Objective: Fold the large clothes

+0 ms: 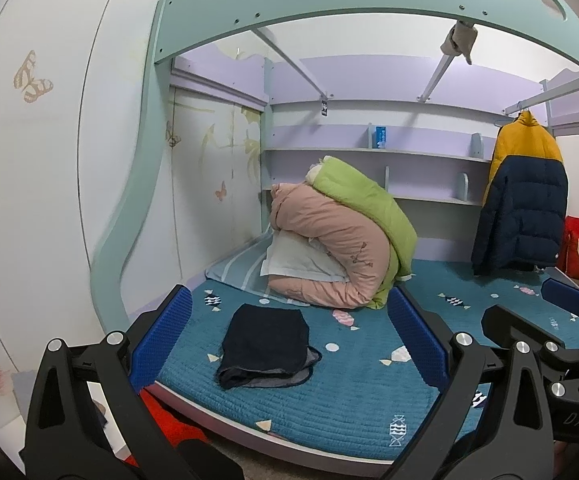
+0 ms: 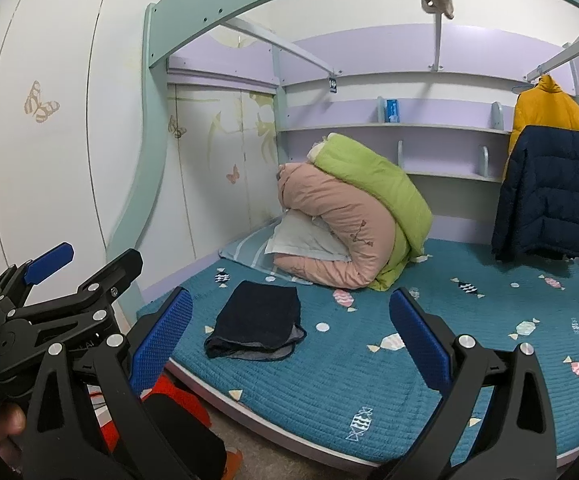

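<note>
A dark navy garment (image 1: 264, 346) lies folded in a neat rectangle on the blue bed cover (image 1: 329, 396), near its front left; it also shows in the right wrist view (image 2: 258, 326). My left gripper (image 1: 289, 332) is open and empty, held back from the bed edge with the folded garment framed between its blue pads (image 1: 161, 340). My right gripper (image 2: 291, 340) is open and empty too, held above the bed's front edge. The right gripper appears at the right of the left wrist view (image 1: 529, 312); the left gripper appears at the left of the right wrist view (image 2: 85, 268).
A rolled pink and green duvet (image 1: 341, 240) with a pillow sits at the back of the bed. A yellow and navy puffer jacket (image 1: 523, 196) hangs at the right. Shelves (image 1: 377, 152) line the back wall. A red item (image 1: 165, 424) lies on the floor at the left.
</note>
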